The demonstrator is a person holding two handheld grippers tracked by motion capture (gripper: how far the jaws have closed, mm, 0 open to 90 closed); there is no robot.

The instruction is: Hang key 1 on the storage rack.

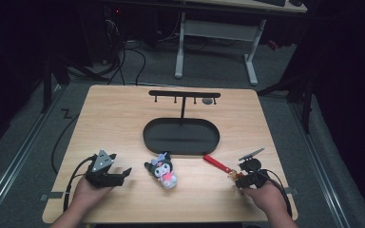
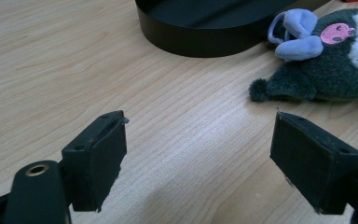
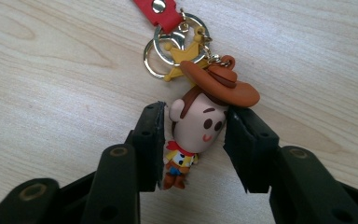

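right tongs [image 3: 193, 140] sit low at the near right corner of the table [image 1: 114, 118], their black jaws nearly closed, one on each side of the cowboy charm's [image 3: 196, 126] head; the pads look to be touching it, the left by the ear and the right by the cheek. left tongs [image 2: 198, 154] rest near the left front edge with jaws wide apart and only bare wood between them.

around it all the room is dark, with a grey carpet floor, loose cables and a white-legged desk [image 1: 218, 33] beyond. the table is pale wood with fine straight grain and rounded corners. on its middle lies a black oval tray [image 1: 152, 137] with a low matte wall, and behind that a thin black t-shaped rack [image 1: 183, 95] with small pegs. in front of the tray lies a plush [image 1: 164, 170], fuzzy dark body, white face, lilac bow, just right of the left tongs.

the charm is smooth and glossy, with a brown hat, lying flat on the table. a yellow star [image 3: 184, 58] and metal rings [image 3: 156, 56] link it to a red strap [image 1: 217, 164] that runs toward the tray.
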